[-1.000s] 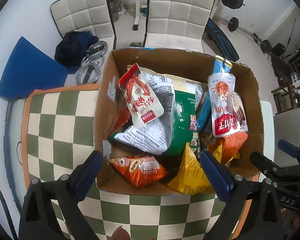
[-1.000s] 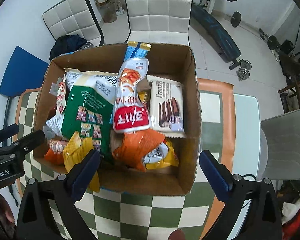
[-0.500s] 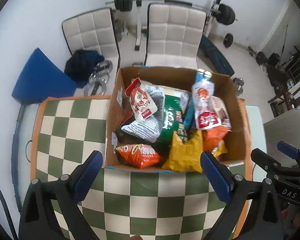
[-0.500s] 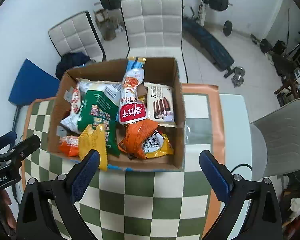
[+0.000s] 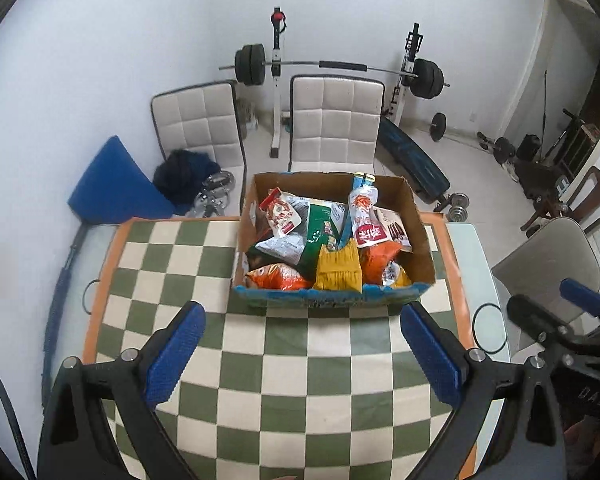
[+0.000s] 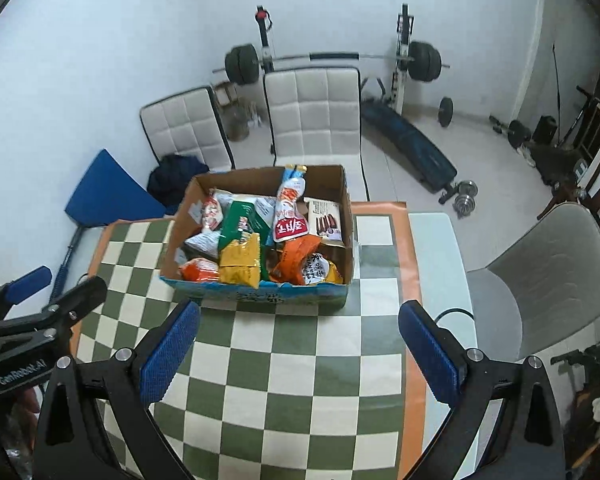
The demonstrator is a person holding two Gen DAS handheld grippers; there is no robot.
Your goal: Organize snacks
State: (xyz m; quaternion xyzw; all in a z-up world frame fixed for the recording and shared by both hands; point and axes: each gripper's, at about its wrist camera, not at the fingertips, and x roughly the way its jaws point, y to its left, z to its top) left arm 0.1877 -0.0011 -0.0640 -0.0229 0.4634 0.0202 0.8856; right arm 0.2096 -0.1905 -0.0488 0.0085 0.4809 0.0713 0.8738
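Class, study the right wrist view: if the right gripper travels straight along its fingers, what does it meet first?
Probably the checkered tablecloth just short of the cardboard snack box. The right gripper is open and empty; depth is unclear.

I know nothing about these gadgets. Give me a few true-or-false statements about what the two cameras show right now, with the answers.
1. The left claw is clamped on a snack bag. False: its blue fingers stand wide apart with nothing between them.
2. The cardboard box sits on a green and cream checkered cloth. True.
3. The yellow bag lies outside the box on the cloth. False: it is inside the box, at the near wall.
4. The right claw is open and holds nothing. True.
5. The box is empty. False: it is crowded with packets, among them an orange bag and a red and white pouch.
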